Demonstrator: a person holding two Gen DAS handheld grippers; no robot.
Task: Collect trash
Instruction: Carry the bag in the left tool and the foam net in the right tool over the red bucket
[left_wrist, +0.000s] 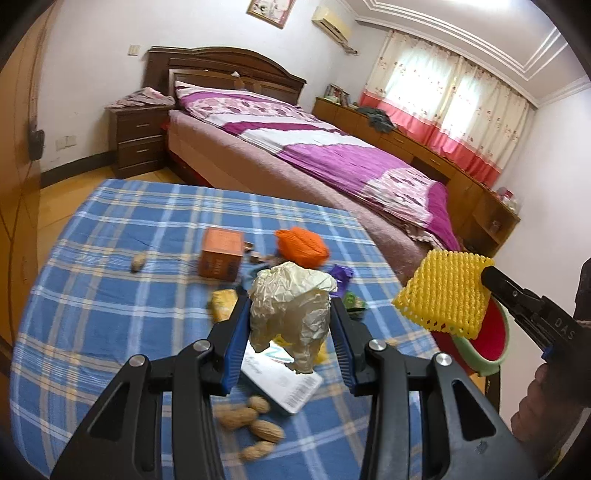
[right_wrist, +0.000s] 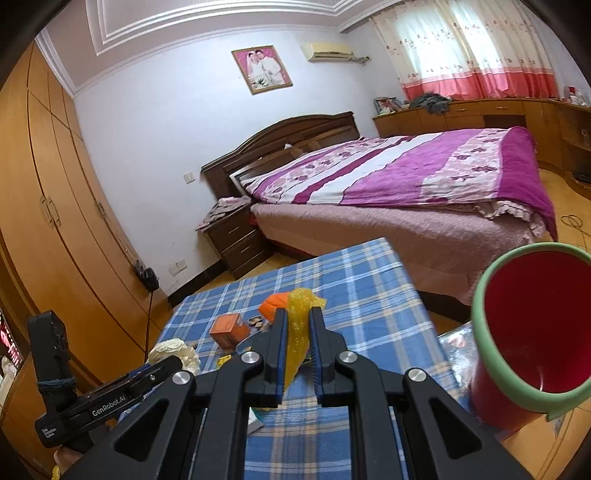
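Note:
My left gripper (left_wrist: 290, 308) is shut on a crumpled cream paper wad (left_wrist: 291, 314), held above the blue plaid table (left_wrist: 110, 295). In the right wrist view the left gripper (right_wrist: 171, 365) and the paper wad (right_wrist: 173, 350) show at the lower left. My right gripper (right_wrist: 297, 319) is shut on a yellow foam fruit net (right_wrist: 298, 332). From the left wrist view the right gripper (left_wrist: 487, 277) holds the foam net (left_wrist: 443, 291) in the air just above a red bin with a green rim (left_wrist: 495, 332). The bin (right_wrist: 532, 332) stands to the right of the table.
On the table lie an orange box (left_wrist: 221, 254), an orange foam net (left_wrist: 301, 245), several peanuts (left_wrist: 255, 424), a white flat packet (left_wrist: 280, 384), a yellow wrapper (left_wrist: 223, 302) and a purple wrapper (left_wrist: 341, 275). A bed (left_wrist: 314, 147) stands beyond the table, wardrobes (right_wrist: 48, 221) to the left.

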